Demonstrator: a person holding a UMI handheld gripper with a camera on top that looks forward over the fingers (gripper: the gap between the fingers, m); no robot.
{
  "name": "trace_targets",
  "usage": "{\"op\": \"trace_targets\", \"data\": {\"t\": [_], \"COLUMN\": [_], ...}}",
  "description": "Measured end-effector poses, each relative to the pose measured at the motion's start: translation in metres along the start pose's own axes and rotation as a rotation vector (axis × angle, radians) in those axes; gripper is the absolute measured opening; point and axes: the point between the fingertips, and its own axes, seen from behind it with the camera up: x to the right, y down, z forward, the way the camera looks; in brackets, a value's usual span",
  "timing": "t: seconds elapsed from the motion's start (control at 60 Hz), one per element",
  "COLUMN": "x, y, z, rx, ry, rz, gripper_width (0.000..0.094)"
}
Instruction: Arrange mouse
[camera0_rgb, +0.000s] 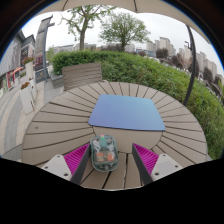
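A translucent teal computer mouse (104, 153) lies on the round wooden slatted table (60, 125), between my fingers. My gripper (111, 160) is open: the left pad (77, 157) stands close by the mouse's left side, and the right pad (146, 159) is well apart from it with a clear gap. A blue mouse mat (126, 111) lies flat on the table just beyond the mouse, toward the far side.
A wooden chair (82, 73) stands behind the table's far left edge. A green hedge (150, 70) runs behind and to the right. A parasol pole (192, 60) rises at the right. Paving lies to the left of the table.
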Motion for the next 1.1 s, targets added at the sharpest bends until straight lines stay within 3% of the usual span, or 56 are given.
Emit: {"op": "trace_targets", "data": {"t": [0.25, 0.283, 0.317, 0.333, 0.4, 0.567, 0.717, 0.85, 0.95, 1.1], "x": [-0.001, -0.005, -0.011, -0.008, 0.003, 0.01, 0.02, 0.04, 0.058, 0.074], "y": [-0.003, -0.003, -0.004, -0.005, -0.007, -0.036, -0.126, -0.185, -0.188, -0.134], "z": [0.011, 0.012, 0.013, 0.013, 0.013, 0.002, -0.005, 0.031, 0.076, 0.14], "rx": [-0.024, -0.029, -0.03, -0.035, -0.038, -0.06, 0.021, 0.077, 0.064, -0.057], "ry": [-0.001, -0.015, -0.037, -0.024, 0.02, 0.006, -0.01, 0.012, 0.056, 0.083], "rz": [0.034, 0.036, 0.031, 0.021, 0.003, 0.063, 0.098, 0.089, 0.094, 0.138], "gripper_width": [0.0834, 0.075, 0.0509, 0.0441, 0.0404, 0.0403, 0.0403, 0.0401, 0.0402, 0.0412]}}
